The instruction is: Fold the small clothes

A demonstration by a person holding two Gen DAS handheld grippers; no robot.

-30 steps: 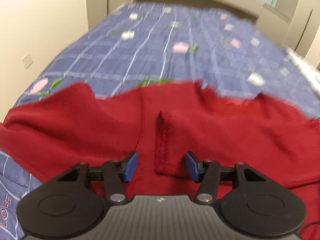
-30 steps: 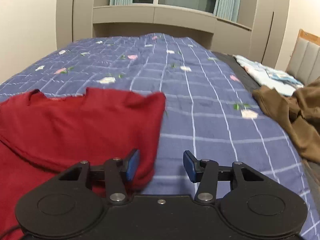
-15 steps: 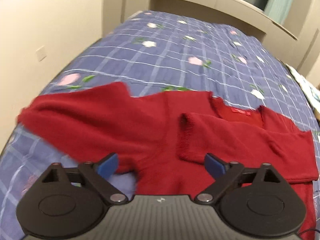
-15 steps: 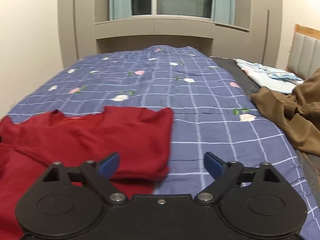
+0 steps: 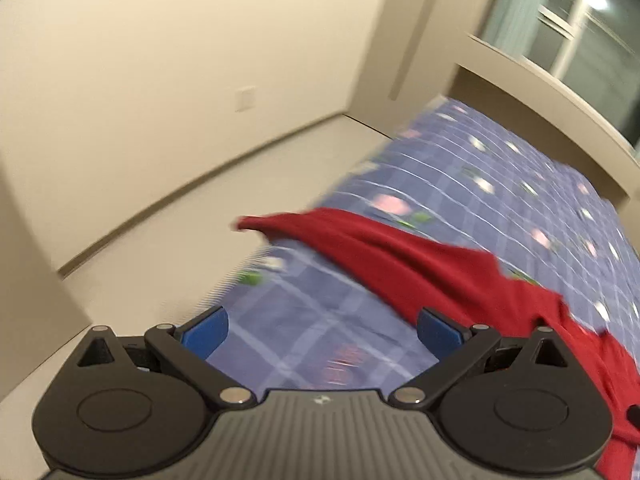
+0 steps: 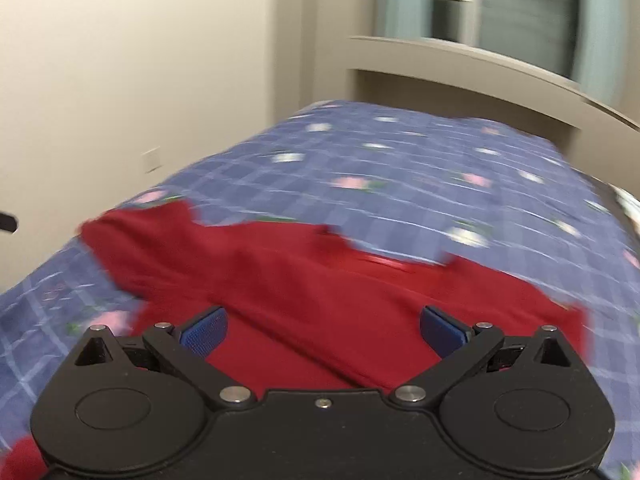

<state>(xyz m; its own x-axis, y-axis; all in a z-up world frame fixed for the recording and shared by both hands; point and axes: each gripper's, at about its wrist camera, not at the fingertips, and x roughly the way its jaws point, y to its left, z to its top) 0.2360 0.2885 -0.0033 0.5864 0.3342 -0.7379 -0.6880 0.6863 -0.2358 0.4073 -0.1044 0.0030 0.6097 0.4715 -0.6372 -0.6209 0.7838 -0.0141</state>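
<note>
Left wrist view: left gripper (image 5: 322, 330) jaws spread wide, just been opening, nothing between the blue pads (image 5: 204, 333). It sits over the near corner of the bed, bedspread (image 5: 500, 184) below, floor (image 5: 188, 220) to the left. Red sweater (image 5: 440, 276) lies flat on the bedspread to the right of the gripper; one sleeve runs out to the bed's left edge, tip at the edge. Frame is motion-blurred.

Right wrist view: right gripper (image 6: 323, 330) also spread wide, just been opening, pads clear of cloth. Red sweater (image 6: 320, 292) directly under and ahead of it, spread on the blue checked floral bedspread (image 6: 420, 168), neckline toward the far side, a sleeve out to the left. Window (image 6: 512, 8) and headboard shelf (image 6: 460, 64) behind, blurred.
</note>
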